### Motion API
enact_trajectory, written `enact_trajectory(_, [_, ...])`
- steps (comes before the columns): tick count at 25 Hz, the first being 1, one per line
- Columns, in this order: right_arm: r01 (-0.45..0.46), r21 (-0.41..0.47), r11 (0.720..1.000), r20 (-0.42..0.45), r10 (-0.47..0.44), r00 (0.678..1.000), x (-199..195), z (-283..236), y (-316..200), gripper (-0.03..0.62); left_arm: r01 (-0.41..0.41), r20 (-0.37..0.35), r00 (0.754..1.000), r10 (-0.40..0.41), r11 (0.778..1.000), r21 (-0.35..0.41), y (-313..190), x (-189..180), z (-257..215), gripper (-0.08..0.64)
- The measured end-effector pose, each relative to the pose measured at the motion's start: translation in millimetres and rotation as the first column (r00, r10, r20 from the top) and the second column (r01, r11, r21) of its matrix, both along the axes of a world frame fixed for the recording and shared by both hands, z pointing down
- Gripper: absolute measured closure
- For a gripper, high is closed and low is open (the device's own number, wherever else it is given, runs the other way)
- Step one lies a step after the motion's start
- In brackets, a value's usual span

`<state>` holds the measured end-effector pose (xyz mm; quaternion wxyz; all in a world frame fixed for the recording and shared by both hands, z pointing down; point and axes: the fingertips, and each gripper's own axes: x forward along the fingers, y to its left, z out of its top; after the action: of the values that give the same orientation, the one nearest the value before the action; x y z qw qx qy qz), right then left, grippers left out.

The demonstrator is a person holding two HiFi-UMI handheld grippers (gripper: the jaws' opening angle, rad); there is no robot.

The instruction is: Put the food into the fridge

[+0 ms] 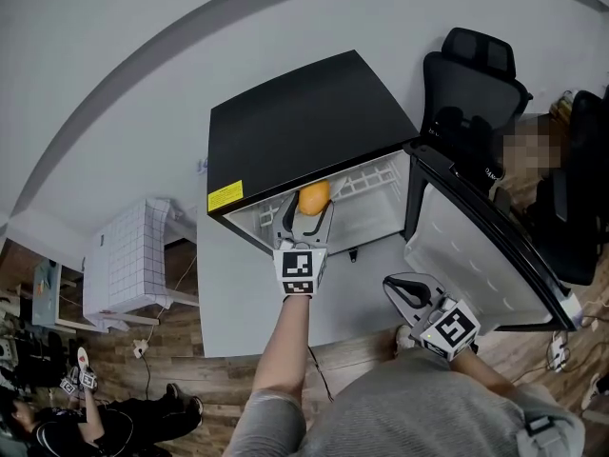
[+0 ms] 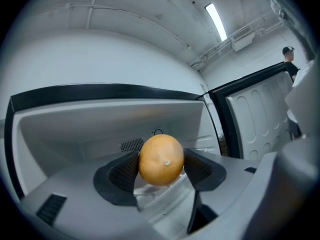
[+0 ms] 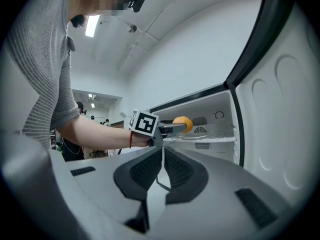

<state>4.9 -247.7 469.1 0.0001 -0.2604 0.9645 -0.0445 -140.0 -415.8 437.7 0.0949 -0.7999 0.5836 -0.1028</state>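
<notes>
grey ribbed top (image 1: 419,417), red wristband (image 3: 130,139), grey marker-cubed left hand-held gripper (image 1: 309,212)

The open fridge (image 1: 304,112) stands on grey flooring (image 1: 243,303).

We see a plain pale grey wall (image 1: 143,84), a brown wood-plank floor (image 1: 190,350), a black swivel office chair (image 1: 476,74) and a long fluorescent ceiling light (image 2: 216,21).
</notes>
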Motion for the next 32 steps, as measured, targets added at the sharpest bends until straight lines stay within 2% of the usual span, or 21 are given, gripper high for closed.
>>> enact_trajectory(3, [0.015, -0.004, 1.000, 0.005, -0.015, 1.000, -4.0, 0.0, -1.8, 0.578, 0.012, 0.054, 0.998, -0.011, 1.000, -0.014, -16.6, 2.2, -0.9, 0.267])
enact_trajectory(9, [0.030, -0.006, 1.000, -0.005, -0.030, 1.000, -5.3, 1.9, -2.8, 0.578, 0.051, 0.101, 0.994, -0.048, 0.998, -0.025, -39.5, -3.9, 4.9, 0.267])
enact_trajectory(16, [0.025, -0.012, 1.000, -0.018, -0.026, 1.000, -4.5, 3.9, -4.2, 0.578, 0.089, 0.235, 0.970, -0.068, 0.993, -0.083, -56.1, -8.3, 27.0, 0.267])
enact_trajectory(28, [0.037, -0.015, 0.999, -0.036, -0.038, 0.999, -7.3, 6.7, 4.8, 0.578, 0.068, 0.178, 0.983, -0.050, 0.993, -0.099, -56.1, -11.0, 34.5, 0.262])
enact_trajectory(32, [0.037, -0.014, 0.999, -0.035, -0.038, 0.999, -8.3, 6.0, 8.4, 0.578, 0.062, 0.159, 0.986, -0.047, 0.994, -0.093, -54.9, -11.1, 31.1, 0.230])
